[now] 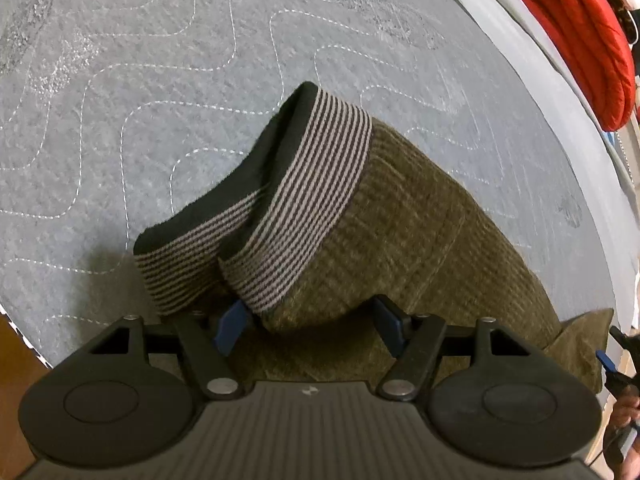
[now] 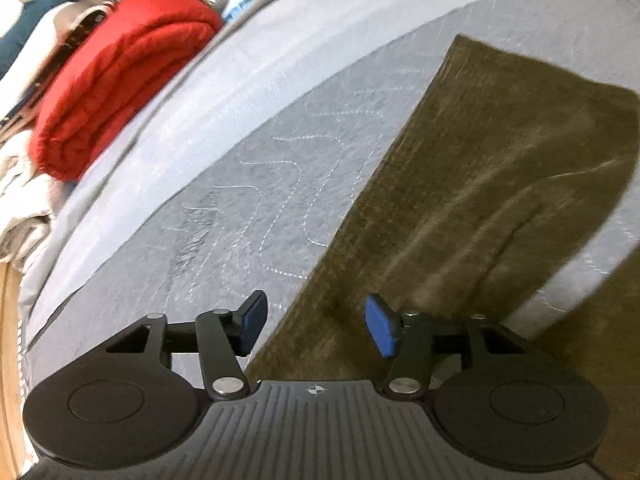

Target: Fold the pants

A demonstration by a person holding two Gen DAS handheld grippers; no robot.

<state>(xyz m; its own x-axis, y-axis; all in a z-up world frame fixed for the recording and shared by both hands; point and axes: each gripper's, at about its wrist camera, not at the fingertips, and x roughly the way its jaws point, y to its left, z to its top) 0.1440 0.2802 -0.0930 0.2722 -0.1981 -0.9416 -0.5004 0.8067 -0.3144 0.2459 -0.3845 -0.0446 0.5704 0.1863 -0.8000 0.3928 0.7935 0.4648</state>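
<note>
Left gripper [image 1: 314,330] jaws sitting apart round pants [image 1: 400,232] cuff end; right gripper [image 2: 316,326] gaping over edge. Mid-fold prob; next: both needing to pinch cloth.

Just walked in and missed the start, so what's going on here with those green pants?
A person holding a gripper in each hand is folding olive-green pants on a gray quilted pad. The left gripper has its jaws wide apart around the leg ends, by the striped cuffs, not pinching them. The right gripper is open too, straddling the pants' edge. A folded red blanket lies beyond the pad.
</note>
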